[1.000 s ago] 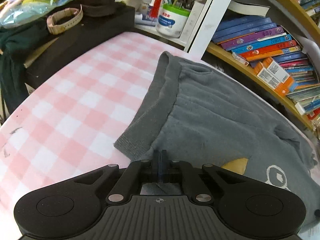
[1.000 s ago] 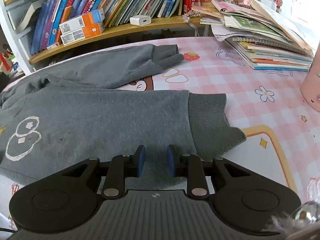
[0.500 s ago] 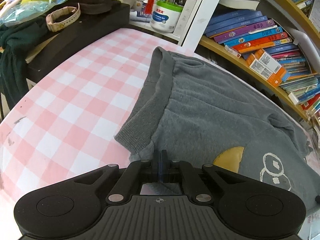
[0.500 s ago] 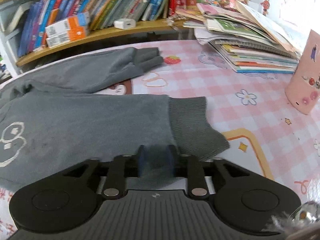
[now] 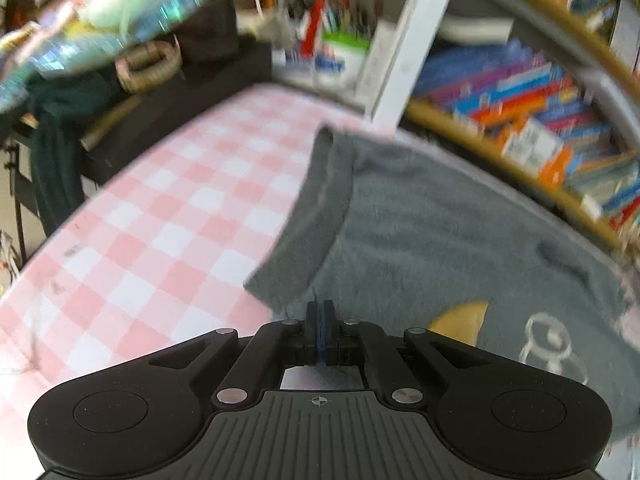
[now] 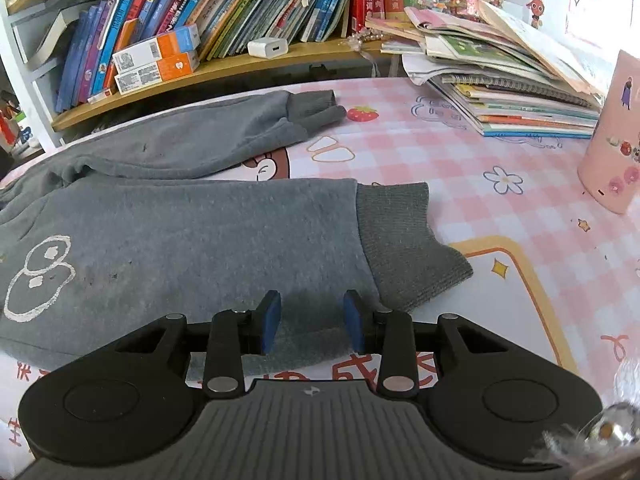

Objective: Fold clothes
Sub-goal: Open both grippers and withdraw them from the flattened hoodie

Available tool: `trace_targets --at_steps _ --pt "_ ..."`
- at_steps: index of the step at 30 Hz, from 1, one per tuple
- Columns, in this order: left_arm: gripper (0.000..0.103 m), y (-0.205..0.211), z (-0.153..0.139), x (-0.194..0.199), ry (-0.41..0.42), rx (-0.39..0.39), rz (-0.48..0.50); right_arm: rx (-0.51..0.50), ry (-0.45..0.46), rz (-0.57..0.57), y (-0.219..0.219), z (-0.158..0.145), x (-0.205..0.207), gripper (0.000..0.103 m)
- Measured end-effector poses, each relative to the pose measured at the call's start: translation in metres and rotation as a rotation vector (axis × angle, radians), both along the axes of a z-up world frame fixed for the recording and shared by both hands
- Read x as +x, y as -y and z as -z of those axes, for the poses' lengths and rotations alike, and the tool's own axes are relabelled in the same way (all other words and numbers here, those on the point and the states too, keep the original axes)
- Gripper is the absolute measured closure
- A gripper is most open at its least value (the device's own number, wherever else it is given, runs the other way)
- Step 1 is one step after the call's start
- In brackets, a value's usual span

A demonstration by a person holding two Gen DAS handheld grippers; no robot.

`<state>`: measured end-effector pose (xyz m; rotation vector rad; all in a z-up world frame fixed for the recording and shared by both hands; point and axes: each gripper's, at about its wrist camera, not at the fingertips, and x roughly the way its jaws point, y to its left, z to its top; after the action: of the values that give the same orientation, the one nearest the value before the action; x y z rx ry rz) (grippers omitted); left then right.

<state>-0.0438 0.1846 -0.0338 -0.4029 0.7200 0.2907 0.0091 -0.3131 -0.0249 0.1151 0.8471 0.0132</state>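
Lying flat on a pink-and-white checked tablecloth (image 5: 168, 216) is a grey sweatshirt (image 6: 192, 240), spread across the middle of the table. My left gripper (image 5: 319, 328) has its two blue-padded fingers pressed together, pinching the sweatshirt's near edge just beside the ribbed hem (image 5: 316, 216), which runs away from me toward the far side. A yellow patch (image 5: 460, 322) and a white outline drawing (image 5: 548, 344) sit on the cloth to the right of that grip. The left view is blurred.

My right gripper (image 6: 311, 320) has its fingers spread apart, hovering over the near edge of the sweatshirt; whether the pads touch the fabric I cannot tell. A ribbed cuff (image 6: 404, 240) lies just to the right of it. A second sleeve (image 6: 224, 136) stretches along the far side, its cuff next to a printed strawberry (image 6: 362, 113).

Beyond the table stands a bookshelf (image 6: 208, 68) packed with books. A stack of books (image 6: 512, 100) rests at the far right, with a pink cup (image 6: 612, 148) near it.
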Motion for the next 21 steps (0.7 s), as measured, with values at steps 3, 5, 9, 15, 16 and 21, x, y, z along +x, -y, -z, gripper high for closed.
trace_targets --at_steps 3,5,9,15,16,21 --pt "0.101 -0.009 0.001 -0.003 -0.012 -0.021 -0.043 -0.001 0.007 -0.005 0.0 -0.003 -0.003 0.07" --pt "0.099 -0.016 0.005 -0.004 -0.032 -0.047 -0.077 -0.002 0.006 -0.01 0.0 -0.004 -0.004 0.07" --pt "0.086 -0.021 0.011 -0.006 -0.038 -0.099 -0.109 -0.002 -0.009 -0.01 0.002 0.0 -0.005 0.07" --pt "0.071 -0.021 0.016 0.002 -0.038 -0.12 -0.135 -0.018 -0.014 -0.026 -0.001 0.001 -0.005 0.067" --pt "0.072 -0.022 0.017 0.002 -0.035 -0.133 -0.141 -0.019 -0.014 -0.028 -0.001 0.002 -0.005 0.066" --pt "0.088 -0.019 0.018 0.008 -0.058 -0.115 -0.106 -0.02 -0.016 -0.027 -0.001 0.001 -0.006 0.066"
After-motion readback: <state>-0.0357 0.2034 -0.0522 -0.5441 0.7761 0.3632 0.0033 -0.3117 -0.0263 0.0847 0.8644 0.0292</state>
